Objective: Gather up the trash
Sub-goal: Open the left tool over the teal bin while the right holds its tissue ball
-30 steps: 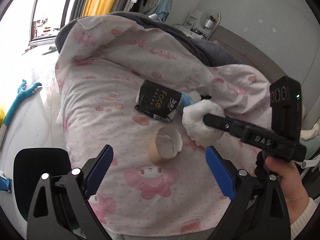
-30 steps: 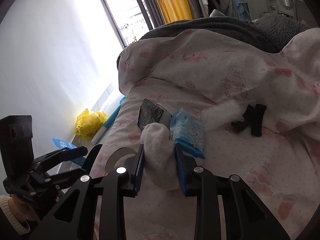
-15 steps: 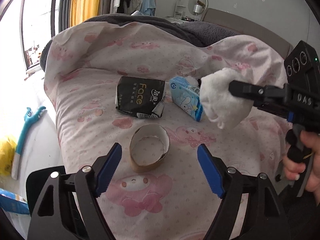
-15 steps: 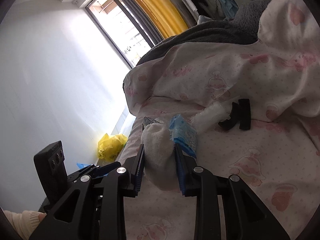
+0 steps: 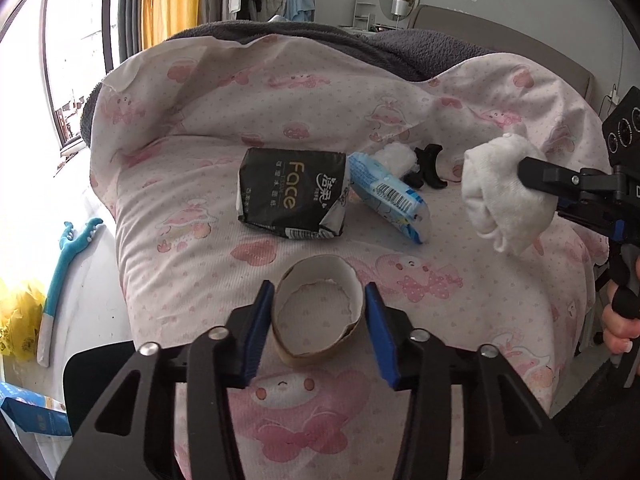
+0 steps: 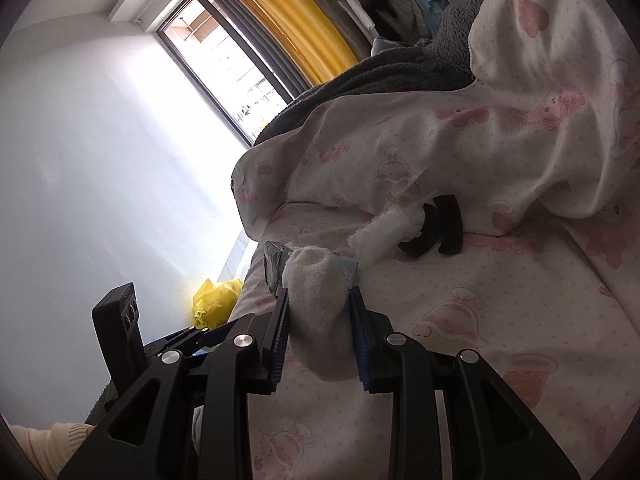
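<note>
A torn cardboard roll [image 5: 318, 314] lies on the pink-patterned bed sheet [image 5: 200, 264]. My left gripper [image 5: 318, 316] has closed in around it, one blue pad at each side, touching or nearly so. My right gripper [image 6: 318, 334] is shut on a white sock ball [image 6: 316, 296] and holds it above the bed; it also shows in the left wrist view [image 5: 504, 196]. A black tissue pack [image 5: 292, 194], a blue wipes pack [image 5: 386, 196], a white wad [image 5: 396, 158] and a black clip [image 5: 426, 166] lie further back.
A grey blanket [image 5: 400, 48] is bunched at the head of the bed. On the floor to the left are a yellow bag [image 5: 16, 320], a teal back scratcher [image 5: 64, 264] and a black chair seat [image 5: 96, 368].
My left gripper has moved forward and narrowed its jaws around the cardboard roll. My right gripper has lifted the sock ball up and to the right.
</note>
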### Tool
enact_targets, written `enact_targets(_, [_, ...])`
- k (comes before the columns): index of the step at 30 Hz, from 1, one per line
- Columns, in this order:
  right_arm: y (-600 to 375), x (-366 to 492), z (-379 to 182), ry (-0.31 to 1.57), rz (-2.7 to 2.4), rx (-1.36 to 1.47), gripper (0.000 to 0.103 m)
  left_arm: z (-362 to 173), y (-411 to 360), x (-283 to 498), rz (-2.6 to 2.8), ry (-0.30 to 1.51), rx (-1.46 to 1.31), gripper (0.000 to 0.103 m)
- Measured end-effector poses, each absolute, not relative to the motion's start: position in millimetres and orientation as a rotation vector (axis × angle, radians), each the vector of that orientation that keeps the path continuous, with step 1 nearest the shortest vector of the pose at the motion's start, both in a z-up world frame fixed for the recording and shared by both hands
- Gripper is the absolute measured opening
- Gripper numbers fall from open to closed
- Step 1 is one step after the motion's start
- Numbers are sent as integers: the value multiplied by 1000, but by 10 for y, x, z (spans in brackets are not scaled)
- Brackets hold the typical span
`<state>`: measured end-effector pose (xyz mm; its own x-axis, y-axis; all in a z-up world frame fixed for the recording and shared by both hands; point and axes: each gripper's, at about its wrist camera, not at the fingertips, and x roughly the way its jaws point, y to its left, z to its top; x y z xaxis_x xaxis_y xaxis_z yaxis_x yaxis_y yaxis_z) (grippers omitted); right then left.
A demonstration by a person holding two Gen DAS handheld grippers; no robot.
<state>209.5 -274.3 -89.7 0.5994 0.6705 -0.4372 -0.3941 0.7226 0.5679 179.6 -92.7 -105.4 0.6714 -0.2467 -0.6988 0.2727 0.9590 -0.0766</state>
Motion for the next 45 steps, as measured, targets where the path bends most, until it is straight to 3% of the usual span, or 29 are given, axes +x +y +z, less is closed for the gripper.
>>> enact_targets(14, [-2285,2099,-657,683,634,378,29,-895,-755,1636,-271,721,58,45])
enact_targets(28, [-1360,2108,-443,701,699,261,29,-814,-48,1465,-177,709,-15,45])
enact_targets(45, [-166,2078,-455,772,791,114,29,-1268,1005,1315,-27,842,-87,46])
